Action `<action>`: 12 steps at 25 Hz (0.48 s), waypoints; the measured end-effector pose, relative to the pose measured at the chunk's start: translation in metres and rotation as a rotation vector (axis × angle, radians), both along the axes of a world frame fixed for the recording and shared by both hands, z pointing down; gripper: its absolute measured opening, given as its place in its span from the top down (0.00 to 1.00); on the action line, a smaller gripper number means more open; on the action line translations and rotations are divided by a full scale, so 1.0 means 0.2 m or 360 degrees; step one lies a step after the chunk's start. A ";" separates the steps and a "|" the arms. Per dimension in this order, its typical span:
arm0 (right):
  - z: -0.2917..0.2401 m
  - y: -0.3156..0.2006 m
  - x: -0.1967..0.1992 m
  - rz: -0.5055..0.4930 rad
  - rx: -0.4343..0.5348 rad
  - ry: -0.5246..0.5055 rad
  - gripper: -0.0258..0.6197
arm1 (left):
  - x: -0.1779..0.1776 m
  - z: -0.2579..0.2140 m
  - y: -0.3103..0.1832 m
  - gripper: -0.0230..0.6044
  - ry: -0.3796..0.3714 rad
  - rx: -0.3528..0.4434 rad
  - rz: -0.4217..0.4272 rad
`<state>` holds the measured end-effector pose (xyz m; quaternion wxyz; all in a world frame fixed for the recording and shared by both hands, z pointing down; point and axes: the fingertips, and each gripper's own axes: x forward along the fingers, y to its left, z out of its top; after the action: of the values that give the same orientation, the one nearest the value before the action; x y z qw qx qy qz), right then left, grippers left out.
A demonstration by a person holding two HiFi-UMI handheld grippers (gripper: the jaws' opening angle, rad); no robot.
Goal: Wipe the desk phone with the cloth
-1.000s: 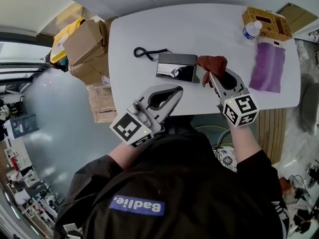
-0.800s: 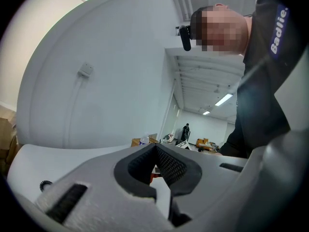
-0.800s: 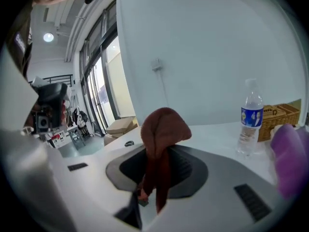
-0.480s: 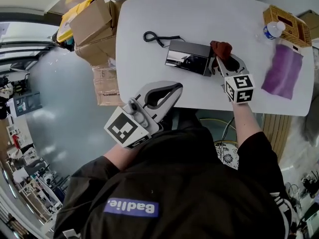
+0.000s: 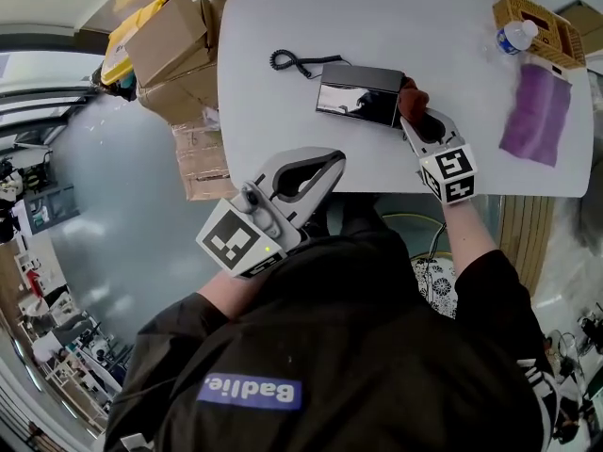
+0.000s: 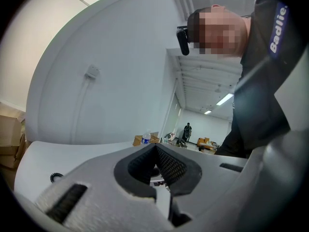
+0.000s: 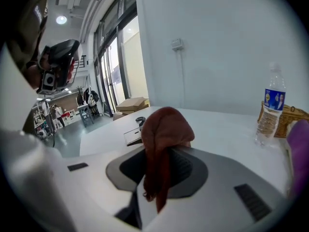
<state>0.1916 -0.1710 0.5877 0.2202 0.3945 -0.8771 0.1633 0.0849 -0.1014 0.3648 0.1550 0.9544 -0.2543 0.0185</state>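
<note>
The dark desk phone (image 5: pixel 361 94) lies on the white table (image 5: pixel 452 26), its coiled cord (image 5: pixel 292 61) trailing to the left. My right gripper (image 5: pixel 412 111) is shut on a red-brown cloth (image 5: pixel 413 97), which is bunched against the phone's right end. In the right gripper view the cloth (image 7: pixel 163 129) hangs out between the jaws and hides part of the phone (image 7: pixel 136 135). My left gripper (image 5: pixel 335 161) is held near the table's front edge, below the phone and apart from it, shut with nothing in it.
A purple cloth (image 5: pixel 535 111) lies flat at the right of the table, below a wicker basket (image 5: pixel 542 17) and a water bottle (image 5: pixel 516 34). Cardboard boxes (image 5: pixel 165 40) are stacked off the table's left side.
The head view has shifted. The right gripper has brought the cloth a little closer in against the phone's right end. The left gripper stays by the front edge.
</note>
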 end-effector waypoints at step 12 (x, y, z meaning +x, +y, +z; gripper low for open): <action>-0.11 0.33 -0.14 0.0102 -0.0086 0.0103 0.82 | -0.27 -0.01 0.07 0.95 0.0061 0.0017 0.0200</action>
<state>0.1632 -0.1051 0.5653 0.2538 0.4212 -0.8517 0.1810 0.0316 -0.0875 0.3628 0.1534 0.9695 -0.1909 0.0086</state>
